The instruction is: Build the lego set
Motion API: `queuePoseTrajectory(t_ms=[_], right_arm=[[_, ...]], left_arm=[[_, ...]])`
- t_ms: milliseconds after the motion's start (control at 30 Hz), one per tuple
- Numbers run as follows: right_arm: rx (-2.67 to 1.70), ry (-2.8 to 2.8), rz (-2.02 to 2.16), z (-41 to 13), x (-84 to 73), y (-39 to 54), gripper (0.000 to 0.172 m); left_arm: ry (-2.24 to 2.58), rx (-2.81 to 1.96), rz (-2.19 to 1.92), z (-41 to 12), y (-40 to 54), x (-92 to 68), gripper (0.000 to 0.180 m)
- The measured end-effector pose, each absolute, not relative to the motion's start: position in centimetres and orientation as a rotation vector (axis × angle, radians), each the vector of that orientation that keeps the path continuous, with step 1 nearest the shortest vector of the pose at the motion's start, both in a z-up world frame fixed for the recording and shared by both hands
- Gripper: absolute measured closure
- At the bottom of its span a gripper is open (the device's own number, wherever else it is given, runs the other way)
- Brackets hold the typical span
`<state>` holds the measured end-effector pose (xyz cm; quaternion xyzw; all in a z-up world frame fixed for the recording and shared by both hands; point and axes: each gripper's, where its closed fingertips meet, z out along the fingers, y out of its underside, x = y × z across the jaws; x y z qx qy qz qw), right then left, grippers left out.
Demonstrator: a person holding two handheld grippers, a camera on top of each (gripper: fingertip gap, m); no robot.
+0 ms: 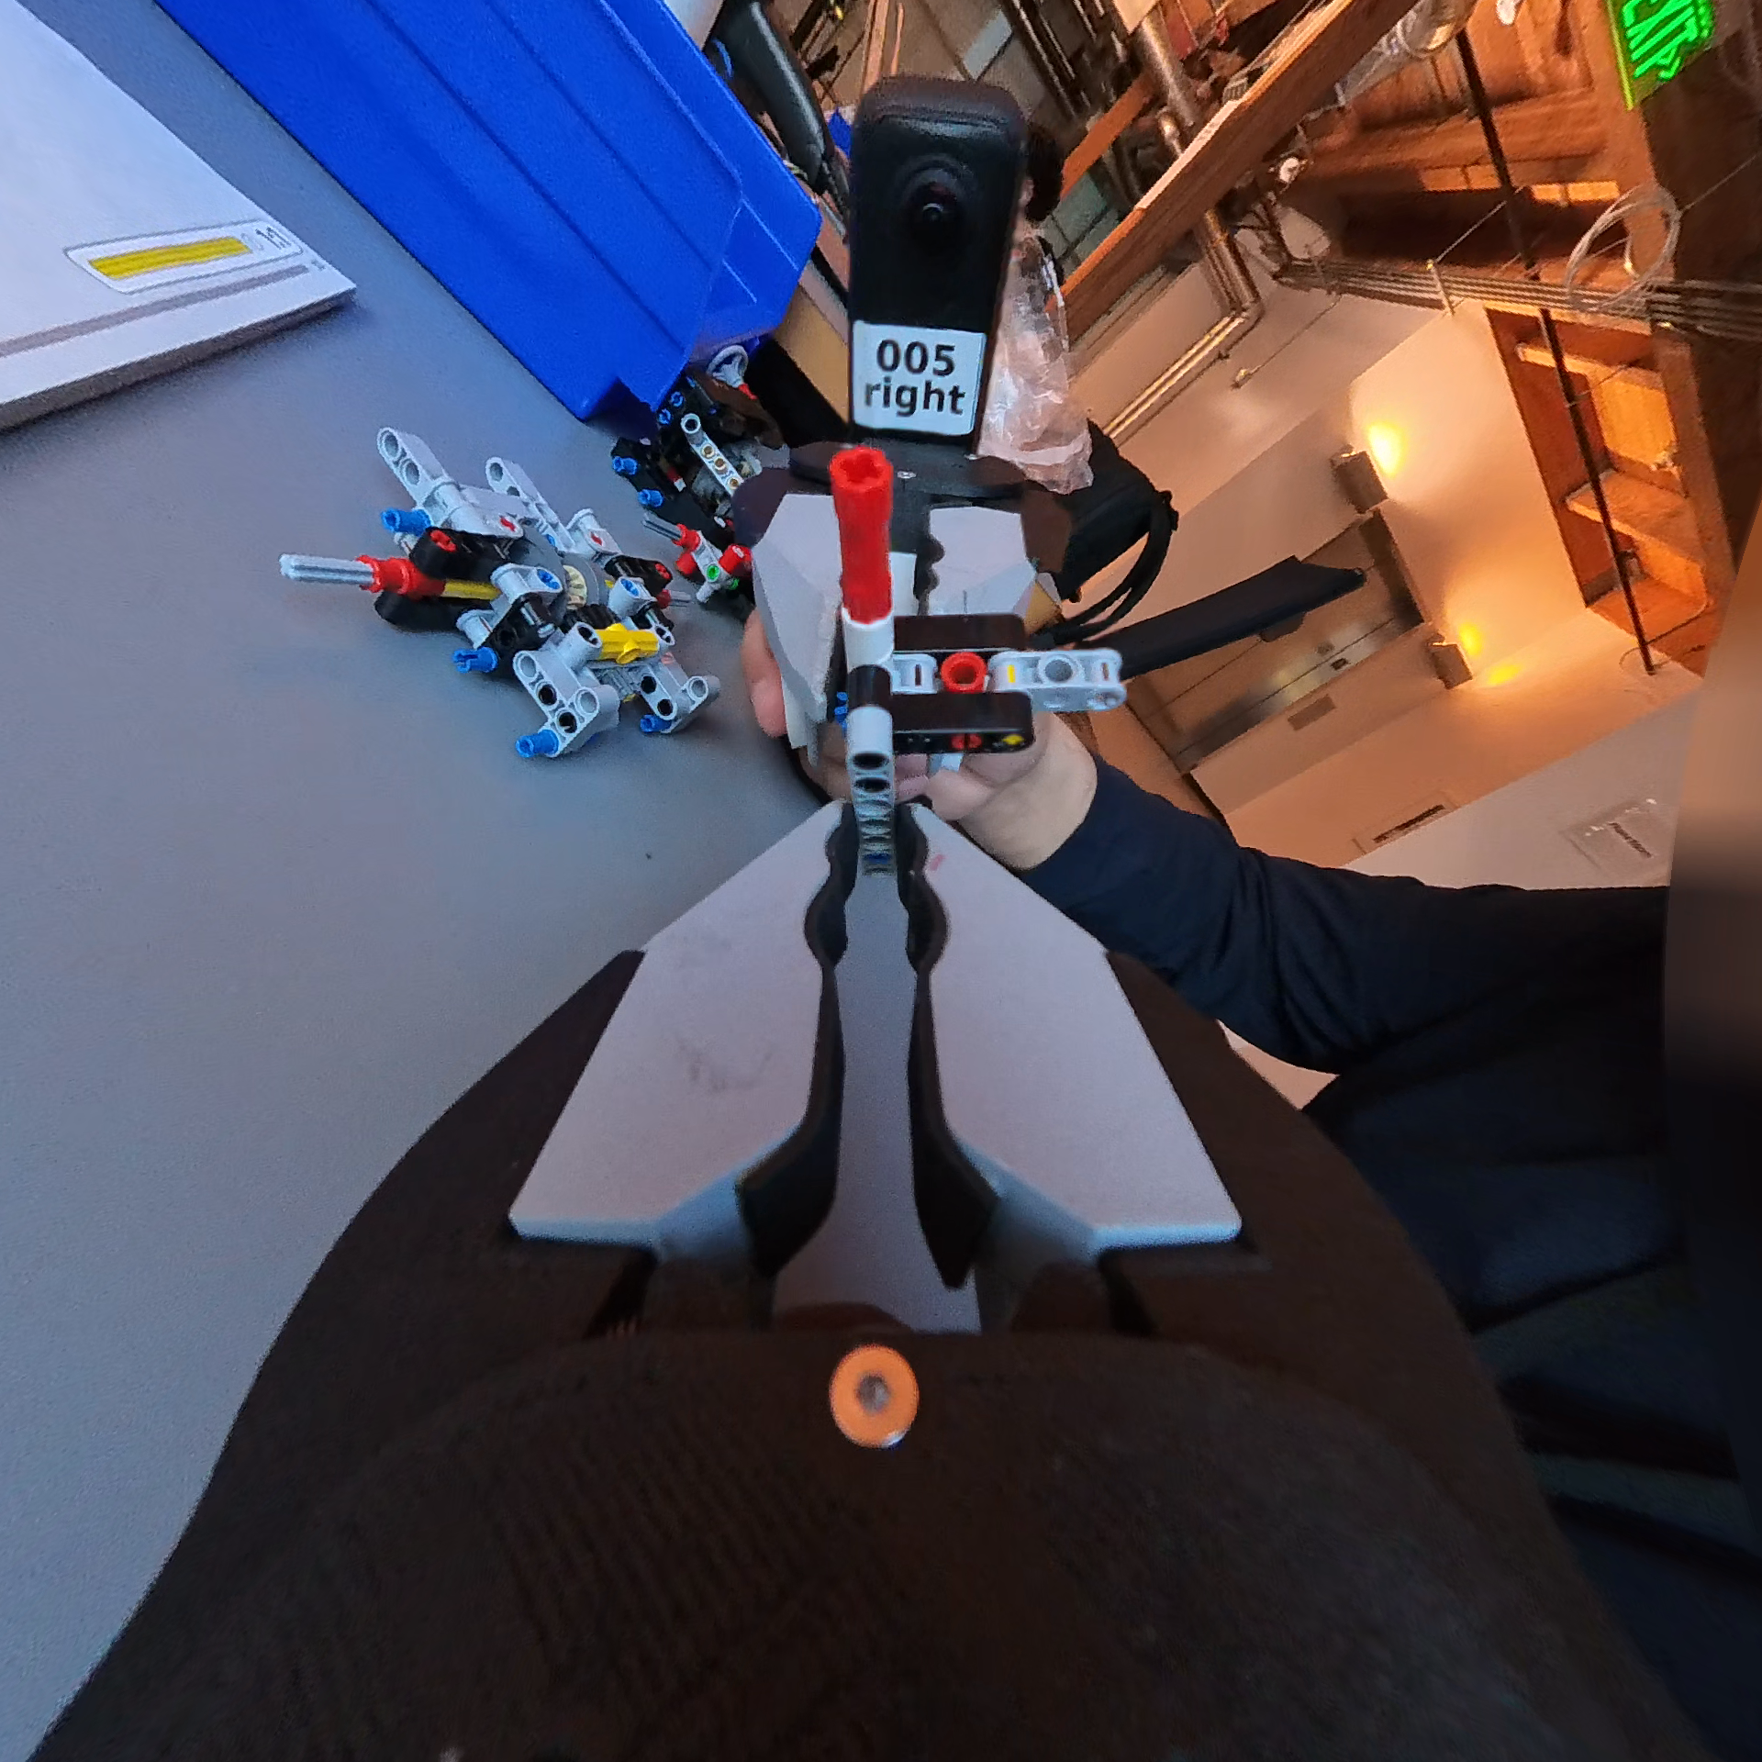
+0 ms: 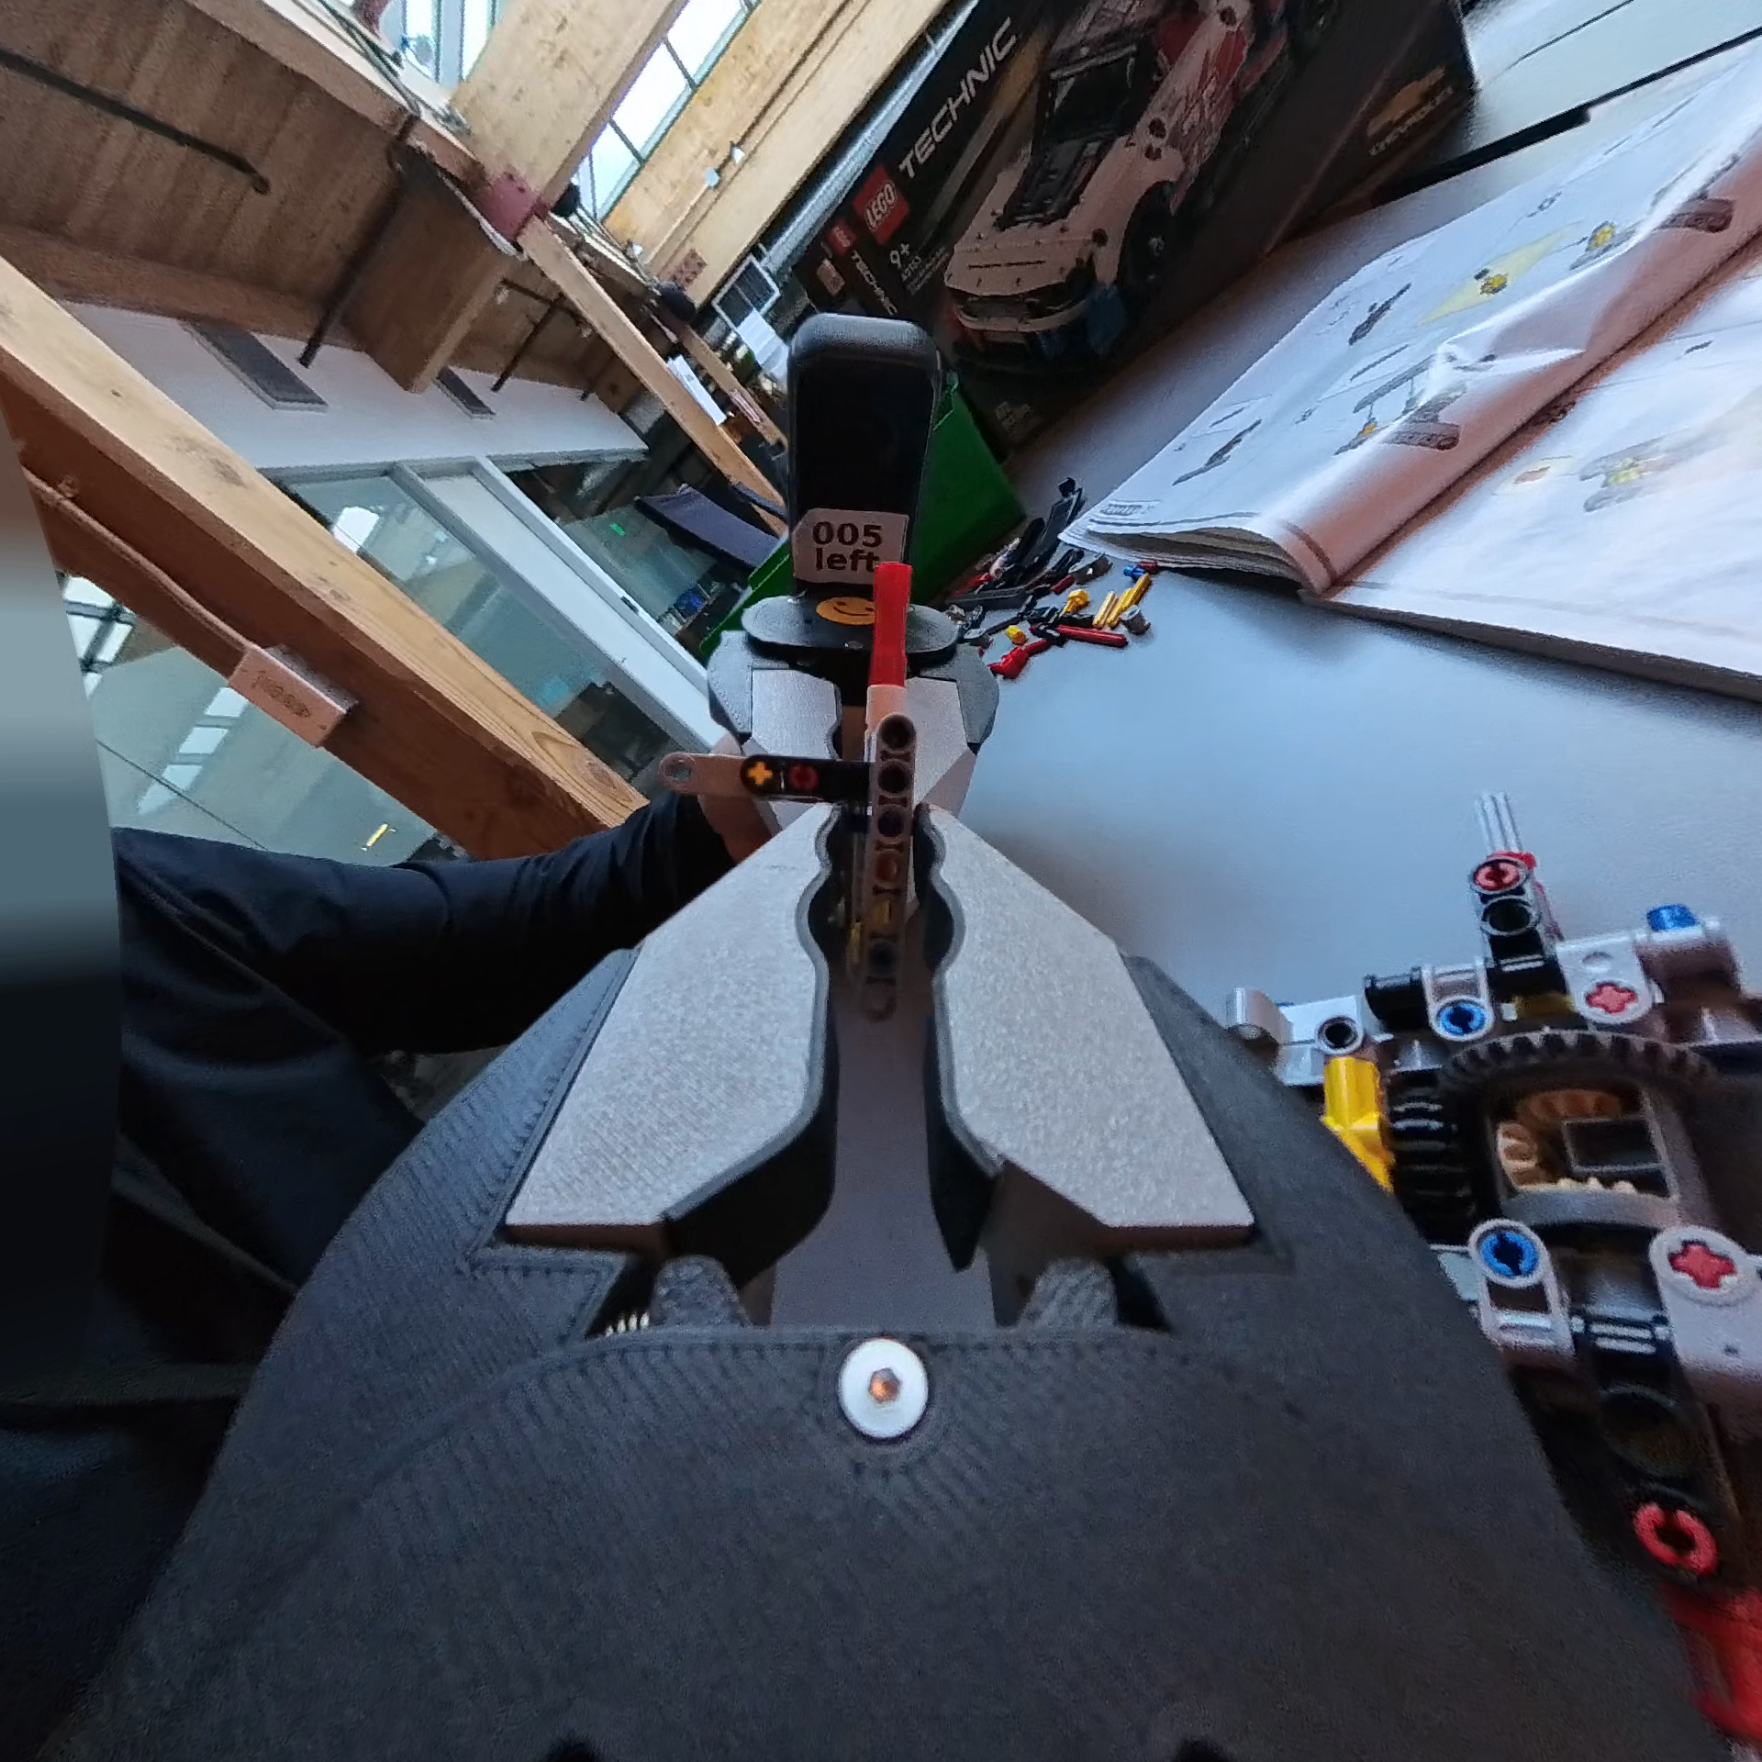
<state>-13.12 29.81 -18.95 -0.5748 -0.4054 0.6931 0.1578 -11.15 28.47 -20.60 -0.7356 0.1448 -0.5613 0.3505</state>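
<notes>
A small brick assembly hangs in the air between my two grippers, which face each other. It has a grey holed beam point(image 1: 870, 772), black cross beams point(image 1: 963, 734), a light grey liftarm point(image 1: 1058, 672) and a red axle point(image 1: 863, 534). My left gripper point(image 1: 872, 829) is shut on the near end of the grey beam. In the right wrist view the same beam point(image 2: 891, 791) runs in between the fingers of my right gripper point(image 2: 875, 839). A dark slit shows beside the beam there, so those pads do not clamp it. The red axle point(image 2: 889, 620) stands in front of the left gripper's finger point(image 2: 791, 715).
A larger built gear assembly point(image 1: 534, 610) point(image 2: 1545, 1144) lies on the grey table point(image 1: 238, 906). Blue bins point(image 1: 534, 172) stand behind it. An open instruction booklet point(image 2: 1478, 381), loose small parts point(image 2: 1068, 620) and a set box point(image 2: 1096, 143) are farther off. A dark sleeve point(image 1: 1239, 953) reaches in. My two grippers' fingertips are within a few centimetres of each other.
</notes>
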Motion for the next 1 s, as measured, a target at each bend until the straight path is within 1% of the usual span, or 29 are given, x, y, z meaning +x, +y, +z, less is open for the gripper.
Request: queuePoseTrajectory(t_ms=[233,767,1000], right_arm=[[-1.651,-1.234,1.938,-19.4,-12.7,29.5,0.163],[-1.684,-1.314,1.883,-20.2,-12.7,29.1,0.164],[-1.660,-1.207,1.939,-19.4,-12.9,30.0,0.163]], left_arm=[[0.420,-1.926,-1.379,-21.0,28.4,-10.9,0.176],[0.389,-1.955,-1.422,-21.5,28.2,-11.1,0.176],[0.326,-1.890,-1.461,-20.6,28.9,-11.7,0.176]])
